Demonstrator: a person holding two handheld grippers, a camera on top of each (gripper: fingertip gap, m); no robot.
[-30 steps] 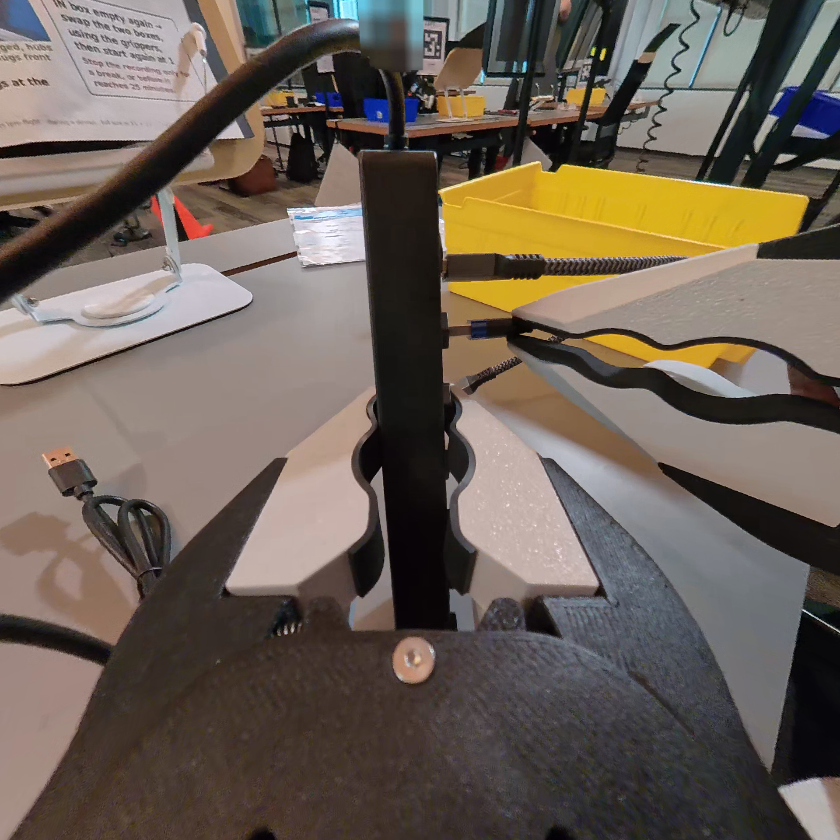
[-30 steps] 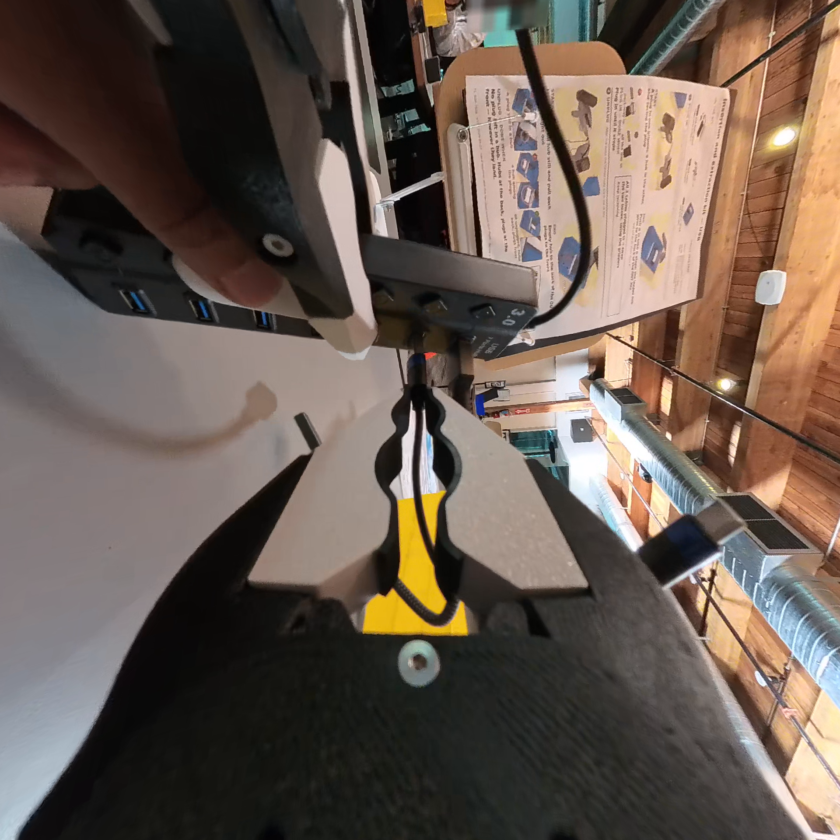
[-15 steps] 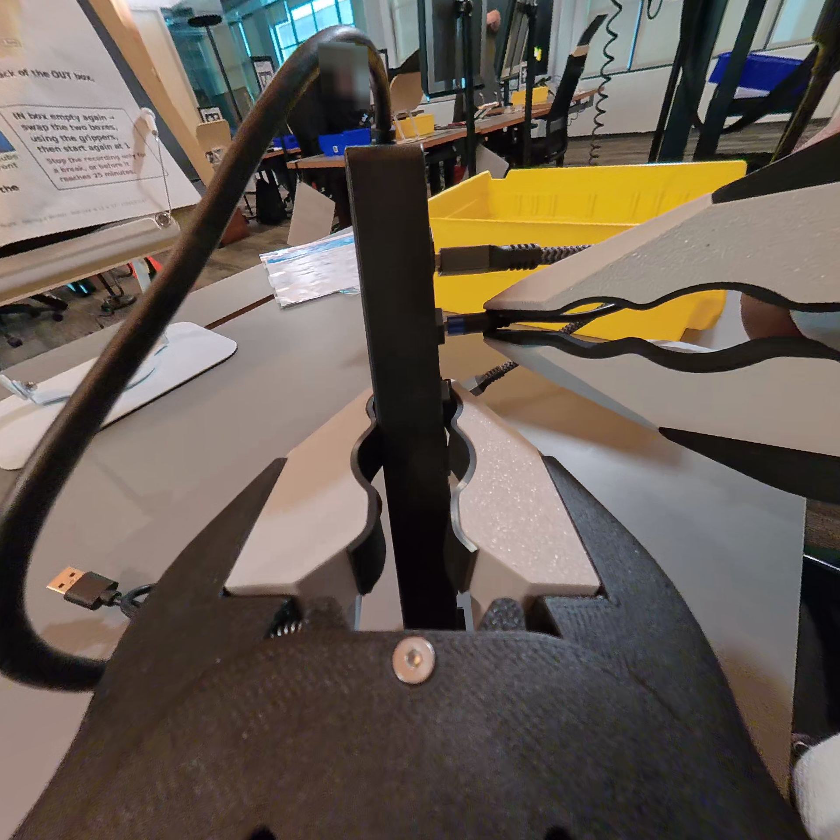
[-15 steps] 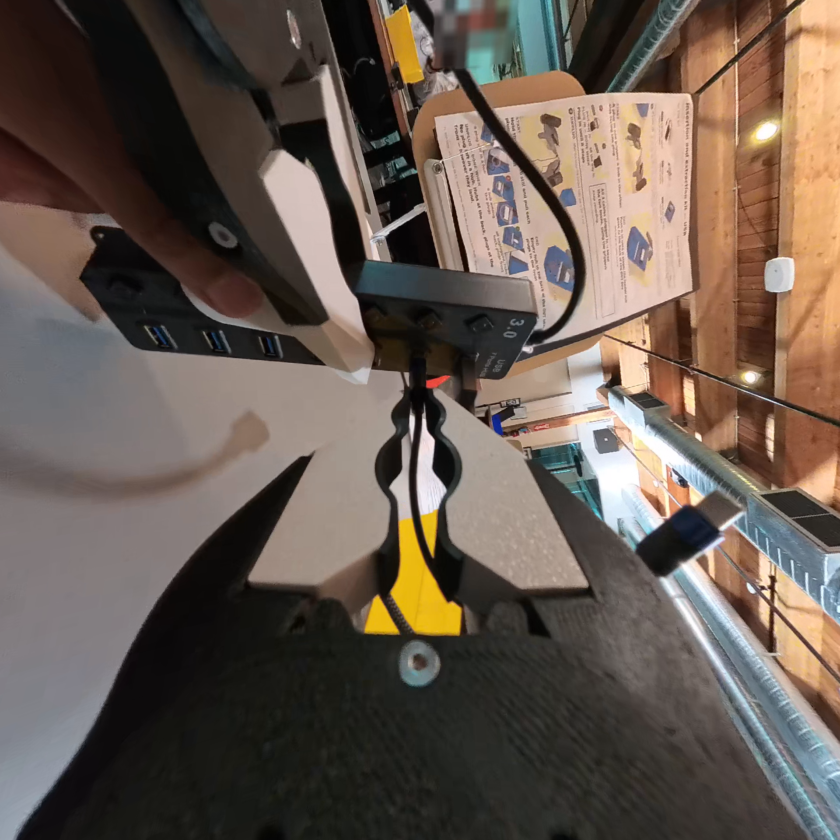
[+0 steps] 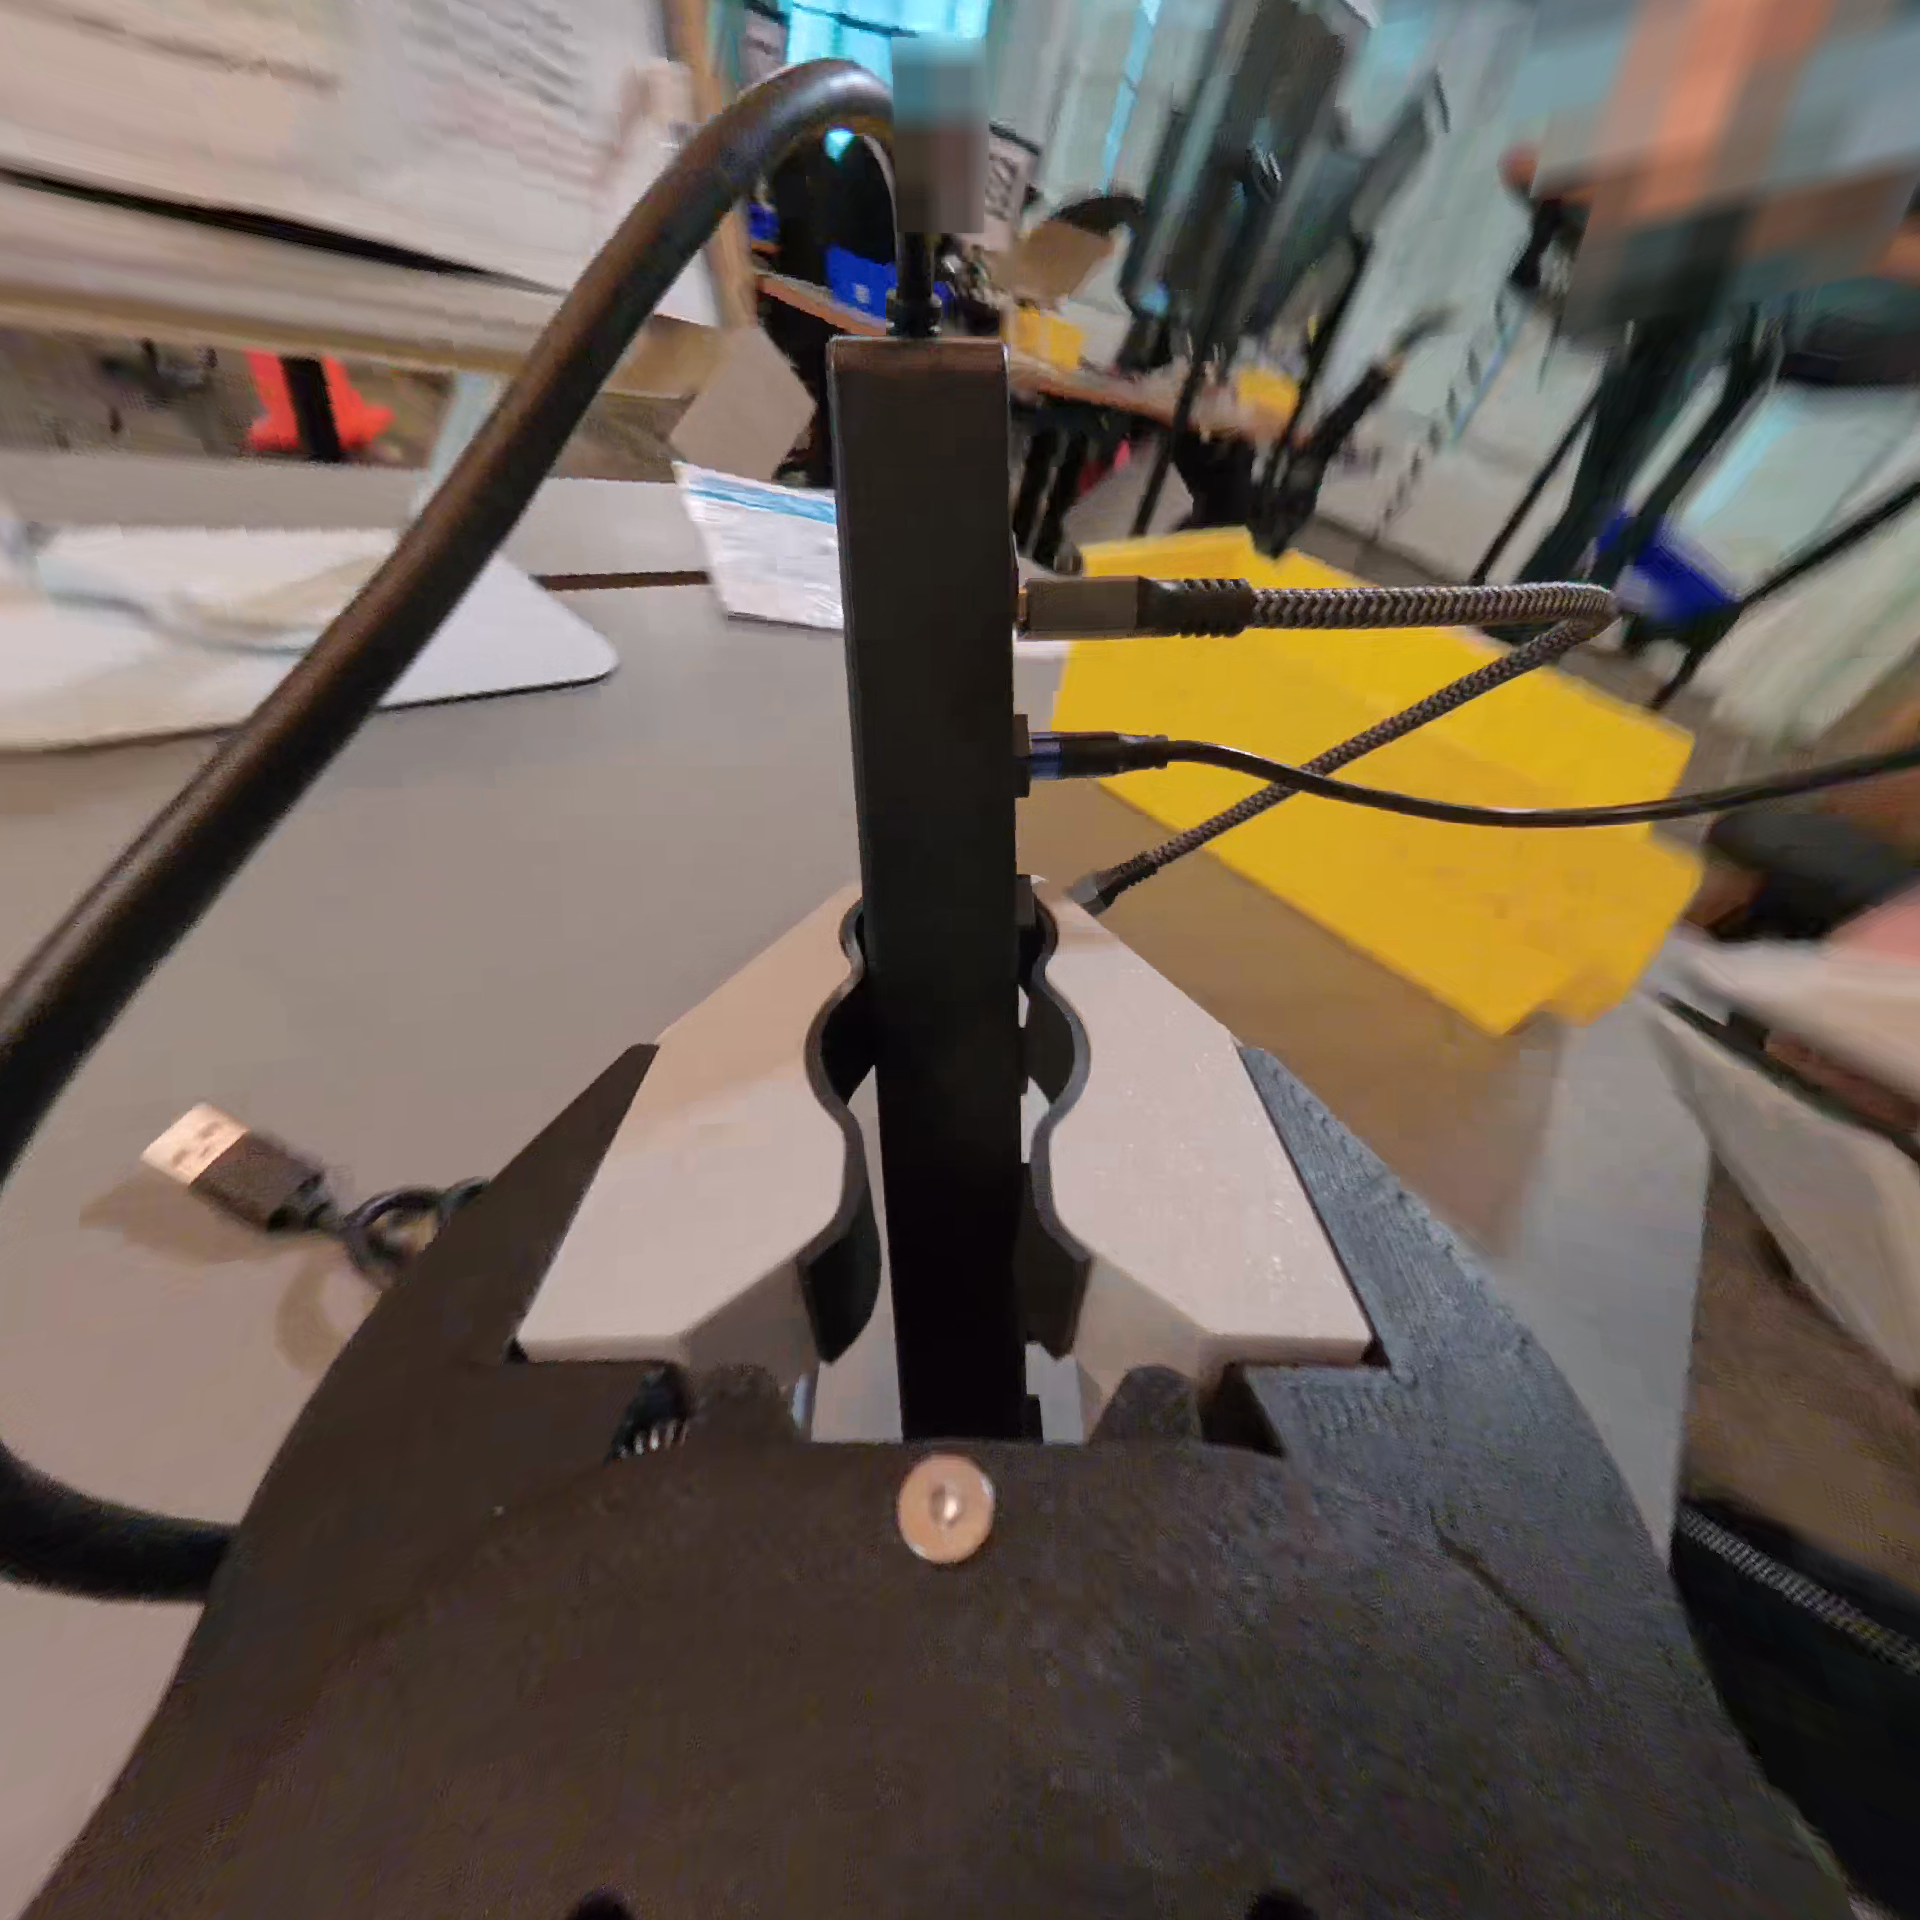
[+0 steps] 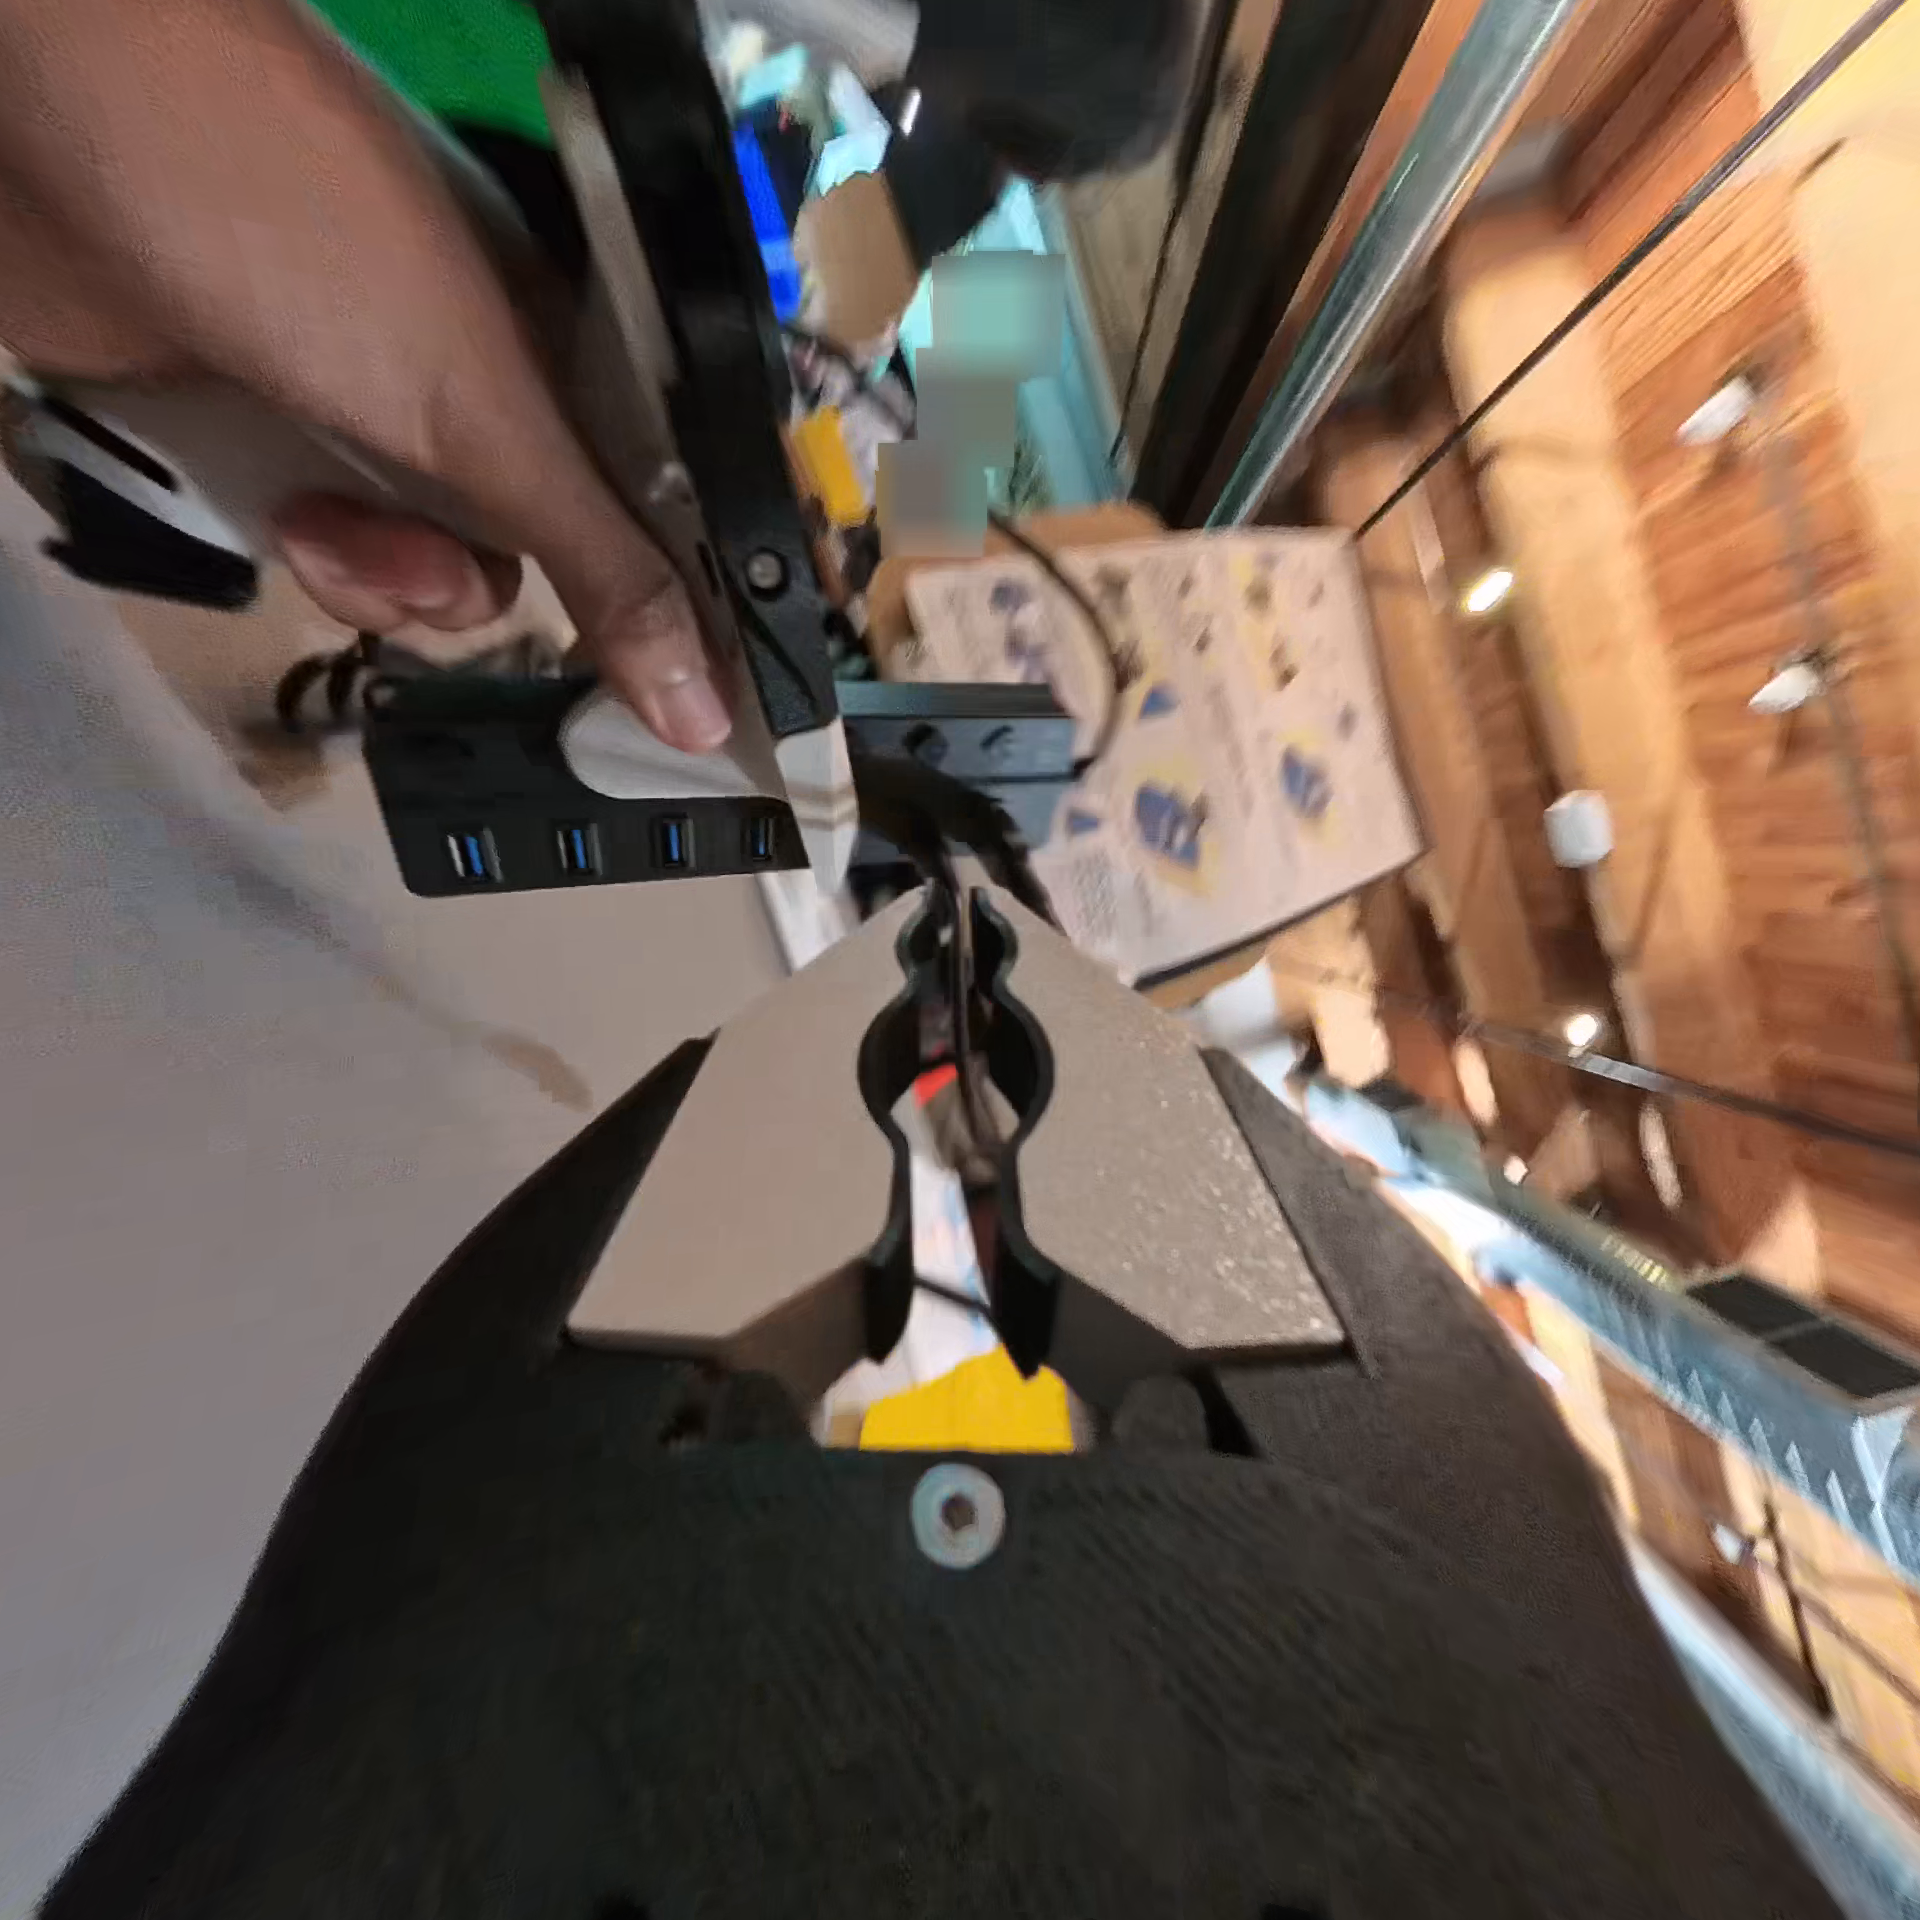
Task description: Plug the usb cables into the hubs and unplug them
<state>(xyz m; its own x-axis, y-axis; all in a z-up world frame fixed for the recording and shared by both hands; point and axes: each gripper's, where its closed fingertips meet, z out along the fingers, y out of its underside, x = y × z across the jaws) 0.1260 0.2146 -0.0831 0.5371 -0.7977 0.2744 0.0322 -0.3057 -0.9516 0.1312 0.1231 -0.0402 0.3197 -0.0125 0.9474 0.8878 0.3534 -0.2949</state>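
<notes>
My left gripper [image 5: 940, 914] is shut on a black USB hub [image 5: 925, 644] and holds it upright, edge-on. A braided cable's plug [image 5: 1122, 608] sits in an upper port on the hub's right side. A thin black cable's plug [image 5: 1086, 753] sits in the port below it. My right gripper [image 6: 951, 904] is shut on the thin black cable [image 6: 961, 1039], a short way back from the hub [image 6: 582, 790]. Several blue ports [image 6: 577, 847] show free. In the left wrist view the right gripper [image 5: 1808, 1132] is blurred at the right edge.
A loose USB-A plug [image 5: 213, 1153] lies on the grey table [image 5: 520, 883] at the left. The hub's thick black lead [image 5: 436, 540] arcs over the left side. A yellow bin [image 5: 1403, 831] stands right of the hub. A white stand base [image 5: 312, 644] is at the back left.
My right gripper has drawn back from the hub to the right, with the thin cable still between its jaws. The thin cable's plug stays in the hub. The left gripper keeps its hold.
</notes>
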